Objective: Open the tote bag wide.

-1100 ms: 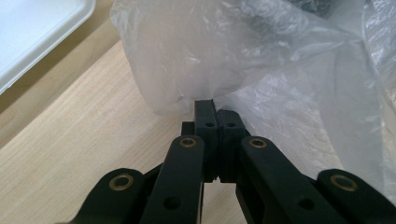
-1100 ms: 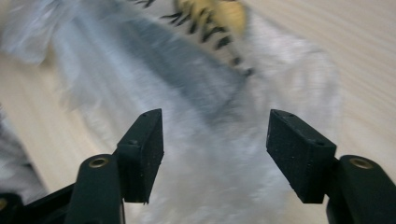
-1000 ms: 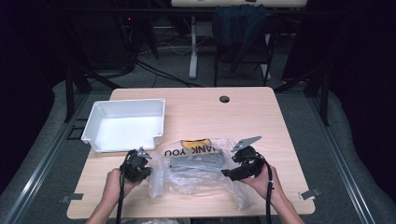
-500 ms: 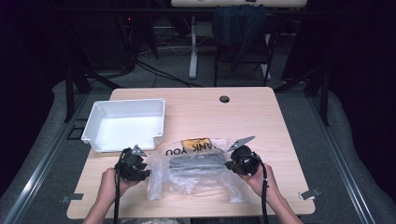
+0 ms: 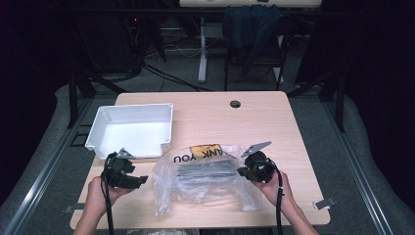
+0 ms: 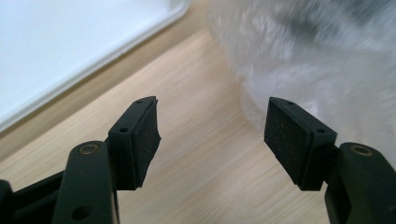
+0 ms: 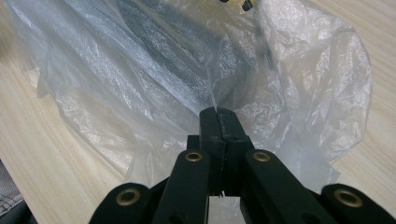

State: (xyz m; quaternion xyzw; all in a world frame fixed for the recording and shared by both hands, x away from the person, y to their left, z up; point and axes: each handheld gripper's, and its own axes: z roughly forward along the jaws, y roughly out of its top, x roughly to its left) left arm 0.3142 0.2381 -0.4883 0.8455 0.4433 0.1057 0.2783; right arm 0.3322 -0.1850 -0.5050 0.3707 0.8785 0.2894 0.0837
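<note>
Now the right gripper point(image 5: 243, 171) had its fingers pinched on the clear plastic bag point(image 5: 203, 178), lying near-centre on the bench point(image 5: 274, 122). Left gripper point(image 5: 141, 179) sat just left of it, fingers just opening, nothing between them, white tray point(image 5: 98, 139) beyond.

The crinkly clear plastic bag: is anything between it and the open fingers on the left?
Nothing visible. Bare wooden table lies between the left gripper and the clear plastic bag; its open fingers hold nothing. The white plastic tray sits off to the side.
</note>
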